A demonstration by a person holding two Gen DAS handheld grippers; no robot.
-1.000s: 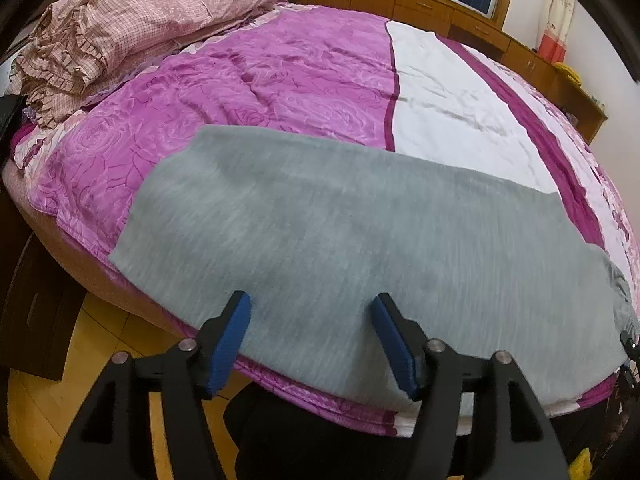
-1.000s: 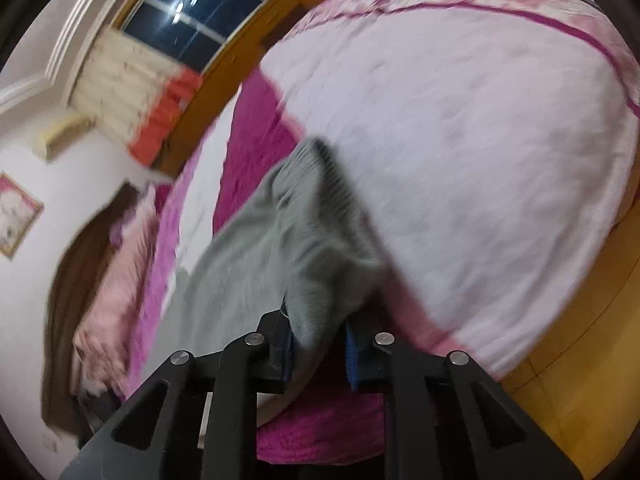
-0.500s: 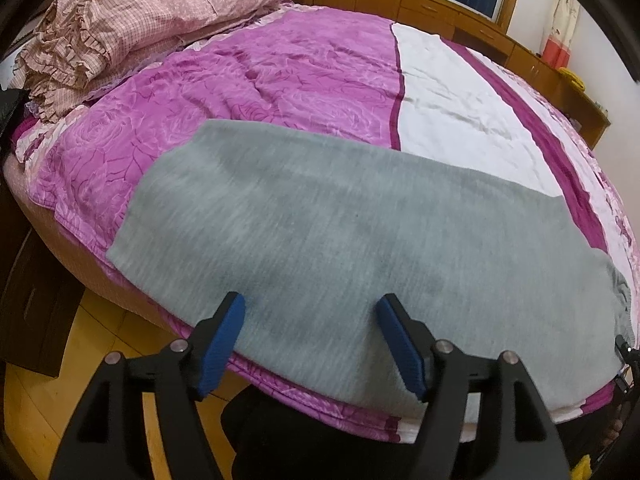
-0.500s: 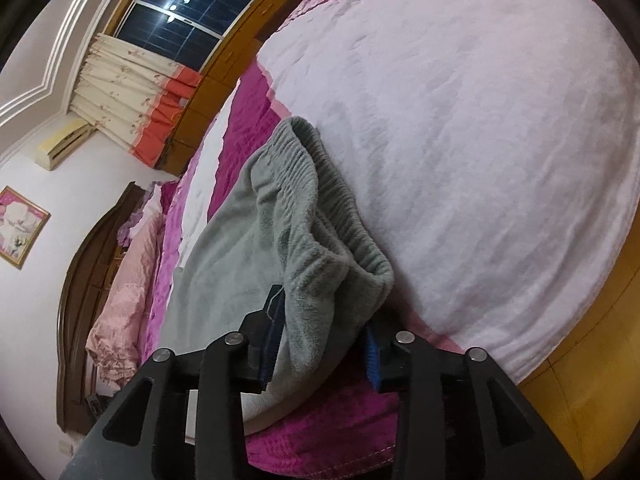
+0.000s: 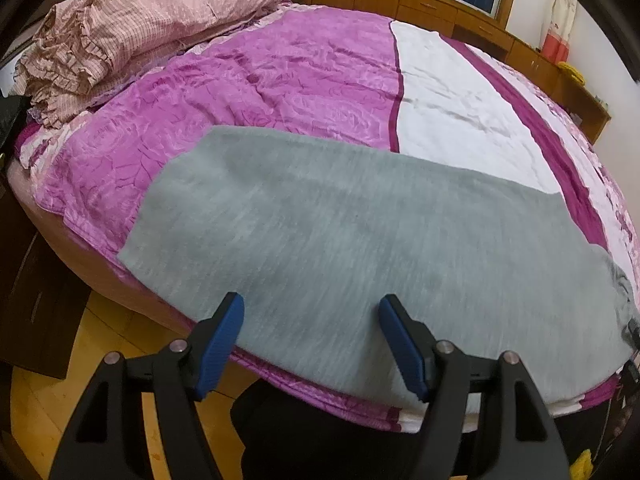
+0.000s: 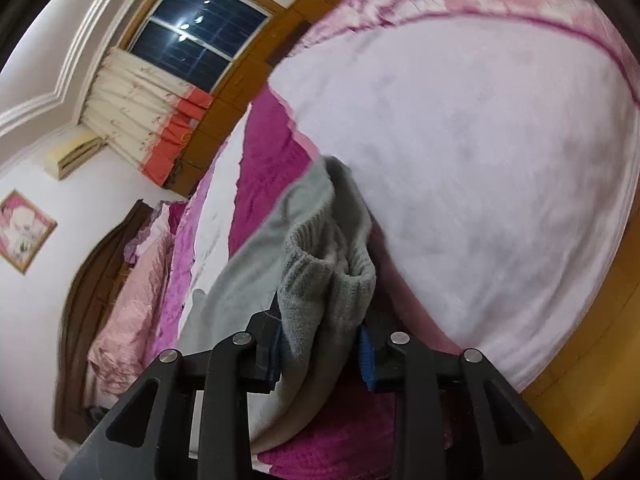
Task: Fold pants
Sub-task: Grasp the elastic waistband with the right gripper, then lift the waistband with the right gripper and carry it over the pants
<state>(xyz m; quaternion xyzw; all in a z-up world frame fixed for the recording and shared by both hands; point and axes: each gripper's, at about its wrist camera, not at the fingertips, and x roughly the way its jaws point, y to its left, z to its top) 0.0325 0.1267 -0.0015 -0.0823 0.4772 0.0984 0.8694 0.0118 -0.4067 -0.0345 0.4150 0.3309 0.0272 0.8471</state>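
Grey pants [image 5: 340,236] lie flat along the near edge of the bed, leg ends at the left, waistband at the far right. My left gripper [image 5: 312,340] is open and empty, its blue pads just over the pants' near edge. My right gripper [image 6: 320,340] is shut on the ribbed waistband [image 6: 320,280] of the pants and holds it bunched and lifted off the bed. The rest of the pants trail away to the left in the right wrist view.
The bed has a purple and white cover [image 5: 280,80]. A crumpled pink checked quilt [image 5: 120,40] lies at the head. Wooden cabinets [image 5: 440,4] and a window [image 6: 200,28] stand behind. Yellow wood floor [image 5: 60,392] runs below the bed edge.
My right gripper has closed tighter on the waistband and lifted and bunched it. My left gripper has drifted slightly over the pants' near edge and stays open.
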